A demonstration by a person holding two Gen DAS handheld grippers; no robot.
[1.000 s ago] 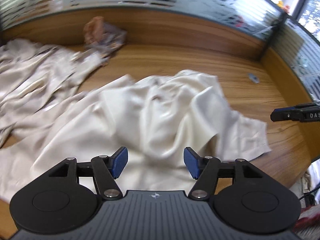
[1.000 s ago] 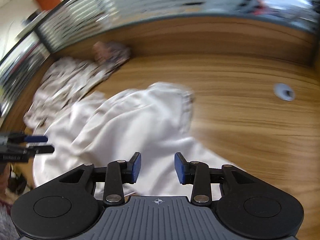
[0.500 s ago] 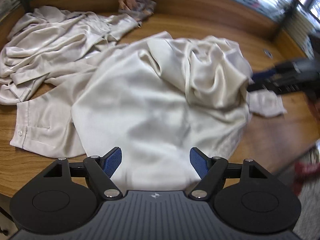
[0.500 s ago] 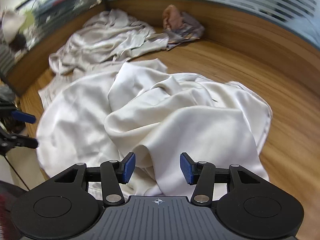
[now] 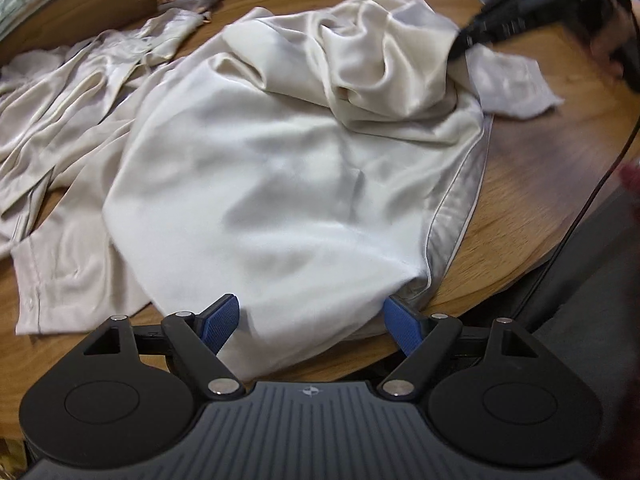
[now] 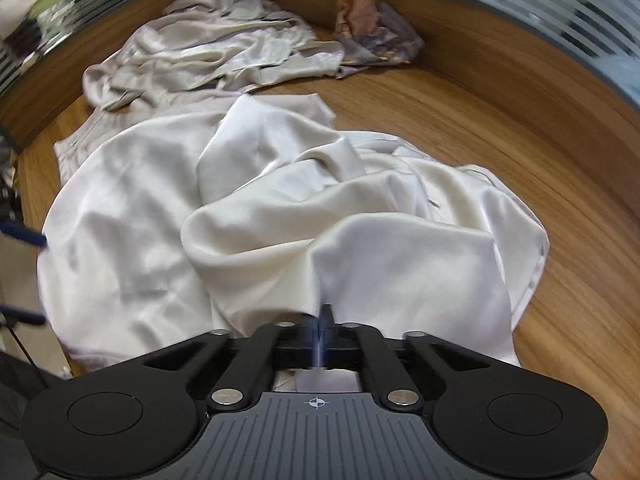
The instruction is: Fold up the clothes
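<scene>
Soft even daylight, sheen on the cloth (image 5: 280, 184), fisheye-curved edges, motion blur at the corners.

The wooden tabletop (image 6: 460, 120) carried a cream satin garment (image 6: 280, 208), another crumpled cream one (image 6: 208, 48) (farther back) and a brownish patterned bundle (image 6: 372, 24).

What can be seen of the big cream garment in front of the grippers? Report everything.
The cream garment is smooth, satiny fabric with a slight sheen, spread rumpled on the wooden table, a bunched fold heaped at its far side. A stitched hem runs along one edge. Its near edge lies between the open jaws of the left gripper, pads not pressing it. The right gripper has just closed and is shut on a fold of it. Another pale garment lies beside it, seemingly touching.
</scene>
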